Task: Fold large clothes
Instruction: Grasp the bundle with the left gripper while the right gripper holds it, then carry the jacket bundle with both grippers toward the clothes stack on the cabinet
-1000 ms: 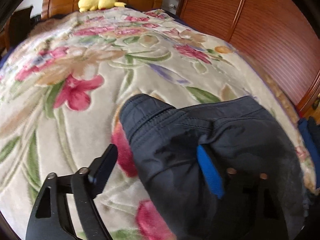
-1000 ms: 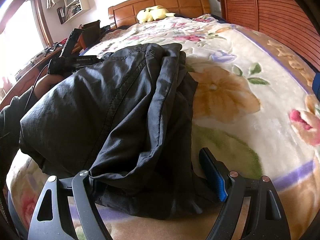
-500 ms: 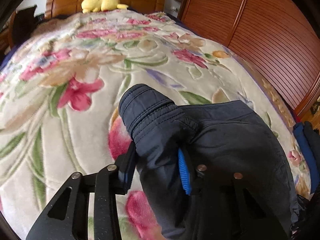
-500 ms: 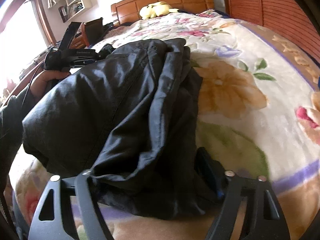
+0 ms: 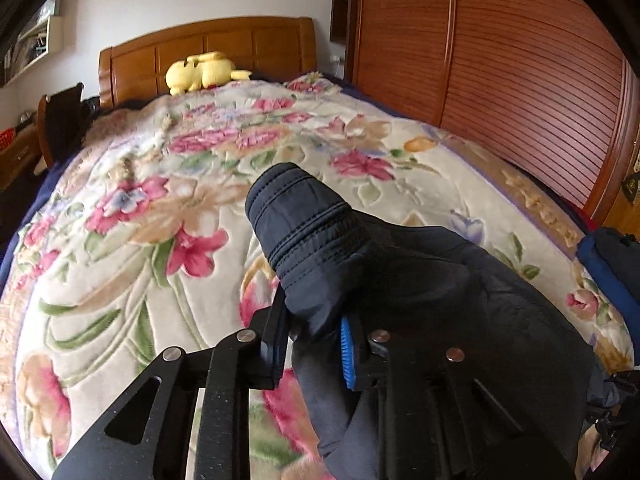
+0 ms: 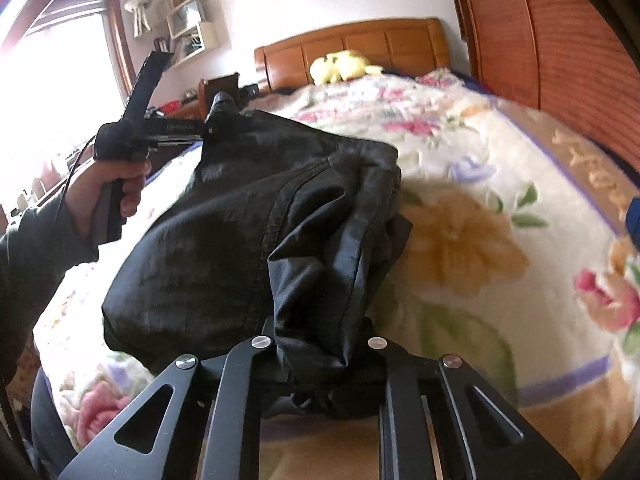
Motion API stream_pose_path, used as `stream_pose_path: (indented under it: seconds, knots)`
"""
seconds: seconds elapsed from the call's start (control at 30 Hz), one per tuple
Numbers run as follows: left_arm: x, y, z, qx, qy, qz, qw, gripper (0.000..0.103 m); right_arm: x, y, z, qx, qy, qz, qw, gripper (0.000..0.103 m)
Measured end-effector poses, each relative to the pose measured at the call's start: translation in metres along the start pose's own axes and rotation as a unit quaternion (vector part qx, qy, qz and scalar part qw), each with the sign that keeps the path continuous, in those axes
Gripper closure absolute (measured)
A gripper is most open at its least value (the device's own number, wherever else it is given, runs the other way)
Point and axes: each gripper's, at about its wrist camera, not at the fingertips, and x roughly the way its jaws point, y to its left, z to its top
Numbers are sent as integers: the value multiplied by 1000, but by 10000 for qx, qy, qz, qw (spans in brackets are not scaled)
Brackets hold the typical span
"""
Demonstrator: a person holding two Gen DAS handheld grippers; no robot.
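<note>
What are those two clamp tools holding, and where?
One dark padded jacket. The left hand-held gripper is closing just behind its ribbed cuff; the right hand-held gripper is closing on a bunched edge.

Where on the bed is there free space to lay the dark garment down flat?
Free: the wide floral blanket between the dark garment and the headboard, left of the left tool; also the strip toward the wooden wardrobe, right of the right tool. Crowded: the near edge under the garment, the yellow plush toy, the blue item.
</note>
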Motion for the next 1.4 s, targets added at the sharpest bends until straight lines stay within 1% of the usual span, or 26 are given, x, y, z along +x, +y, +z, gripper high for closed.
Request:
stream_pose_path:
  seconds: [0.13,0.3,0.4,0.5,0.6,0.77,0.9,1.0,1.03,1.23,1.3,1.4]
  knots:
    - [-21,-8,4,57,-128,28,9999,81,-21,3,6,-163,-228,-9,9996,90]
    - [-40,-24,11,113,-293,-20,9995,81,-55,-5,14,-321,-516,-216,9979,91]
    - [-52,-45,20,193,-404,-100,9989,81,-79,-18,22,-394,-667,-421,9961,91]
    - [-65,-75,34,354,-579,-221,9974,81,-110,-34,30,-455,-828,-674,9932,92]
    - [-78,-113,51,533,-801,-406,9945,81,-149,-51,38,-541,-1001,-984,9886,92]
    - [-92,-191,76,904,-1070,-780,9871,81,-222,-84,46,-653,-1206,-1642,9768,92]
    - [-96,-256,92,1101,-1207,-1190,9794,81,-282,-107,43,-708,-1295,-2235,9635,92]
    - [-98,-309,100,1334,-1273,-1476,9717,81,-318,-120,36,-715,-1290,-2620,9538,93]
    - [-99,-322,102,1370,-1281,-1548,9700,81,-330,-125,34,-695,-1281,-2734,9508,93]
    - [-98,-405,109,1592,-1265,-2011,9582,81,-381,-140,18,-614,-1192,-3338,9330,93]
    - [-90,-430,107,1648,-1165,-2160,9553,82,-386,-139,14,-518,-1206,-3466,9288,93]
    - [-74,-461,98,1724,-959,-2302,9529,81,-384,-136,9,-321,-1106,-3626,9248,93]
